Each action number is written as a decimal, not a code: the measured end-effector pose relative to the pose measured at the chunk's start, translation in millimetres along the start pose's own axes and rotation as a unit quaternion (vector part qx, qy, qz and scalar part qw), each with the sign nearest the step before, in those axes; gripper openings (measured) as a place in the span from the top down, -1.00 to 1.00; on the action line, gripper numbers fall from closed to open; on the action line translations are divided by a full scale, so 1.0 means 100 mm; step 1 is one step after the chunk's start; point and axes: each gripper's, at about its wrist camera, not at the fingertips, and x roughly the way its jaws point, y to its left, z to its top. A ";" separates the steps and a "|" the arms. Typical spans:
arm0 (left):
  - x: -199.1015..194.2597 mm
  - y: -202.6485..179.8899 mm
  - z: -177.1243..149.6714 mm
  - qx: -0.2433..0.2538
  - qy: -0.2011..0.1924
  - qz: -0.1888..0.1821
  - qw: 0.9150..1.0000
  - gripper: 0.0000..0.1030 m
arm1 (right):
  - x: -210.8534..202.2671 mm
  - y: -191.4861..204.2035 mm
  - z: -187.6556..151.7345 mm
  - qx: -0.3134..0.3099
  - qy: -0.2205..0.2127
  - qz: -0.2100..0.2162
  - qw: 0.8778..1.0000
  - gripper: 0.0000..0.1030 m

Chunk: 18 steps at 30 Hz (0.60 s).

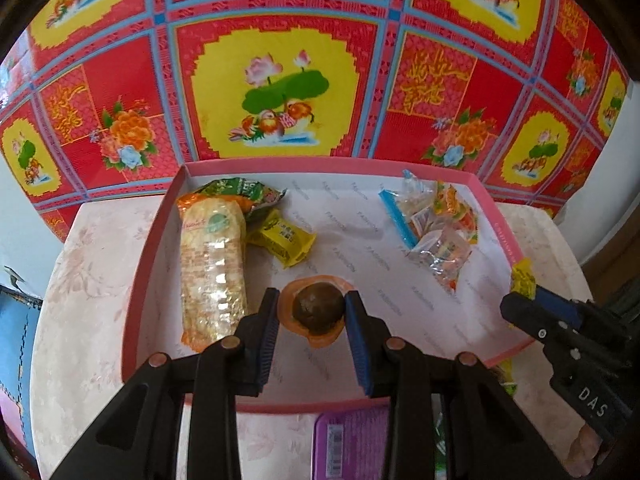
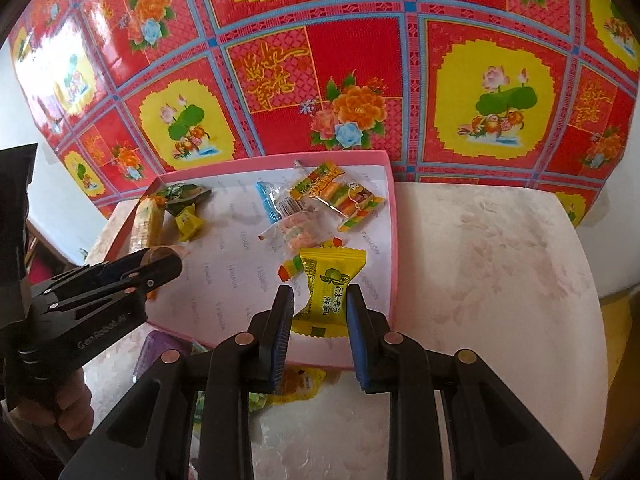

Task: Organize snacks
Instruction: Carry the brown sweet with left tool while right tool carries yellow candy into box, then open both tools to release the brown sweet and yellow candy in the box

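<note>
In the left wrist view my left gripper (image 1: pixel 313 305) is shut on a round brown snack (image 1: pixel 318 314) in an orange wrapper, low over the white floor of the pink box (image 1: pixel 132 280). The box also holds a long rice cracker pack (image 1: pixel 212 268), a yellow packet (image 1: pixel 285 240), a green packet (image 1: pixel 240 191) and clear candy bags (image 1: pixel 434 226). In the right wrist view my right gripper (image 2: pixel 320 300) is shut on a yellow lemon packet (image 2: pixel 330 288), just above the box's near right corner (image 2: pixel 394 240). The left gripper (image 2: pixel 162 266) shows at the left there.
The box rests on a pale flowered tabletop (image 2: pixel 500 272) against a red patterned wall sheet (image 2: pixel 320 60). A purple tin (image 1: pixel 352 440) and loose yellow and green packets (image 2: pixel 296 388) lie on the table in front of the box. A hand (image 2: pixel 72 408) grips the left tool.
</note>
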 end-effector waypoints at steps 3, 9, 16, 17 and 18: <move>0.07 -0.01 0.02 0.003 0.001 0.003 1.000 0.34 | 0.07 -0.01 0.01 -0.001 0.003 0.003 1.000 0.47; 0.23 0.02 0.03 -0.005 0.014 0.004 1.000 0.34 | 0.16 -0.02 0.05 -0.001 0.005 0.005 1.000 0.47; 0.33 0.02 0.06 -0.003 0.009 0.008 1.000 0.34 | 0.23 -0.05 0.07 0.002 0.009 0.007 1.000 0.47; 0.34 0.01 0.06 -0.002 0.009 0.008 1.000 0.33 | 0.24 -0.05 0.07 0.000 0.007 0.008 1.000 0.47; 0.35 0.01 0.06 -0.002 0.008 0.009 1.000 0.33 | 0.24 -0.04 0.07 0.001 0.007 0.008 1.000 0.47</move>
